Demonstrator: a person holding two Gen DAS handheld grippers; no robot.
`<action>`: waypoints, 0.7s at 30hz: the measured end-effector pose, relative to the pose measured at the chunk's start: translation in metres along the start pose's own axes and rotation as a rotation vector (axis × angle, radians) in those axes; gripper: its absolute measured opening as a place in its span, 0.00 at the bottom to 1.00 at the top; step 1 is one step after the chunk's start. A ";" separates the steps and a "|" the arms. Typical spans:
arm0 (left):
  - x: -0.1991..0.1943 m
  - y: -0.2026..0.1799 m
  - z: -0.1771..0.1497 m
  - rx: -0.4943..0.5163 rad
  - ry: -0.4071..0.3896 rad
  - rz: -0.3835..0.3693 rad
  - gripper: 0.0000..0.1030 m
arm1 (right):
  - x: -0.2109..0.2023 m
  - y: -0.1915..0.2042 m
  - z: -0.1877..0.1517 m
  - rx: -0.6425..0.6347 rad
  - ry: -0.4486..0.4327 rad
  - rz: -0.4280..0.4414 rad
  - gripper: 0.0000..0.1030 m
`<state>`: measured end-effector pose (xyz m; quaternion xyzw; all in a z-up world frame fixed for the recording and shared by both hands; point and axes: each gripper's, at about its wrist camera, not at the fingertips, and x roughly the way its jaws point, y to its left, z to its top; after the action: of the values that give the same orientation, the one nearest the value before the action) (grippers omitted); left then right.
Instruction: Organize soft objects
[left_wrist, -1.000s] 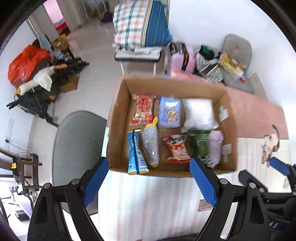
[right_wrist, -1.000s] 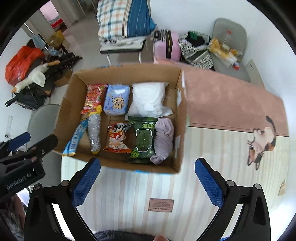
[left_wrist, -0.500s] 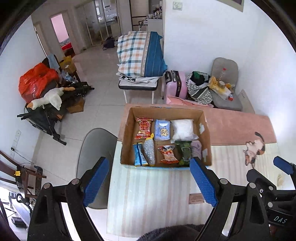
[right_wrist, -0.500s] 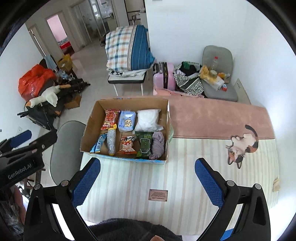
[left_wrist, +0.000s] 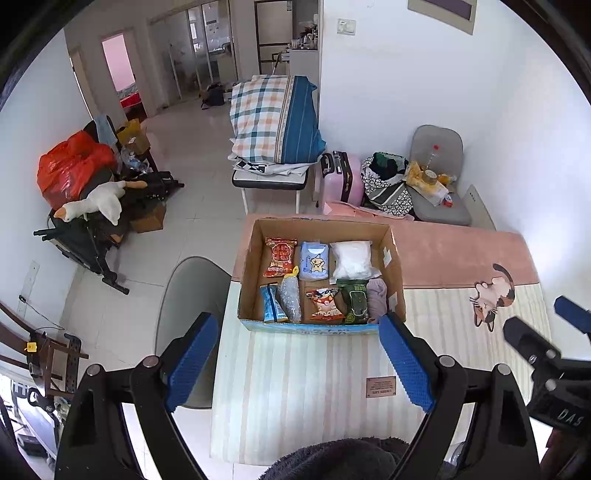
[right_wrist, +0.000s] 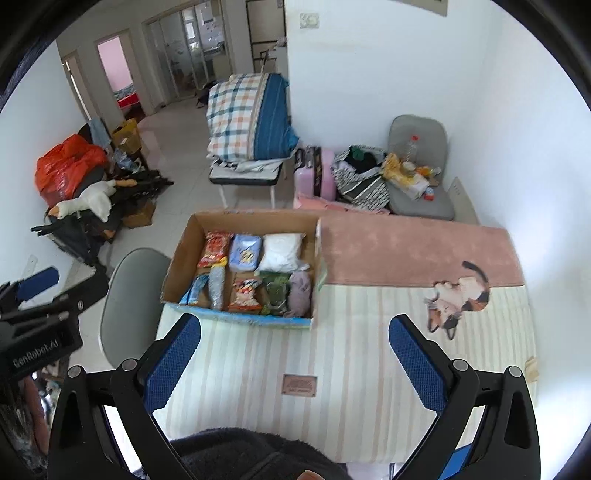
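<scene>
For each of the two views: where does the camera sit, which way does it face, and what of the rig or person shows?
Left wrist: on the left gripper, high up, looking down at the box on the table; own open fingers, the right gripper at the right edge.
Right wrist: on the right gripper, same downward look, box left of centre; own open fingers, the left gripper at the left edge.
Shared: box, cat mat, grey chair.

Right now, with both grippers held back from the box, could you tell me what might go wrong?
The cardboard box sits at the table's left edge above the grey chair; a push could tip it off. The packets lie packed side by side, so reaching for the purple cloth may snag the green packet. Both the left gripper and right gripper are empty.
</scene>
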<state>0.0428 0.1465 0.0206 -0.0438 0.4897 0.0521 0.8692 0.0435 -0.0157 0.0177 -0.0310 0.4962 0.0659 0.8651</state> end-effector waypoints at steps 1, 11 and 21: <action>0.002 0.000 0.001 0.000 0.000 0.003 0.89 | -0.002 -0.001 0.001 0.003 -0.008 -0.008 1.00; 0.005 0.002 0.004 -0.024 -0.014 0.003 0.99 | 0.006 0.000 0.011 -0.004 -0.029 -0.080 1.00; 0.003 0.006 0.009 -0.023 -0.022 0.014 0.99 | 0.010 0.000 0.020 -0.009 -0.040 -0.090 1.00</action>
<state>0.0513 0.1542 0.0223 -0.0499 0.4799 0.0643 0.8735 0.0650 -0.0127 0.0193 -0.0558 0.4765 0.0295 0.8769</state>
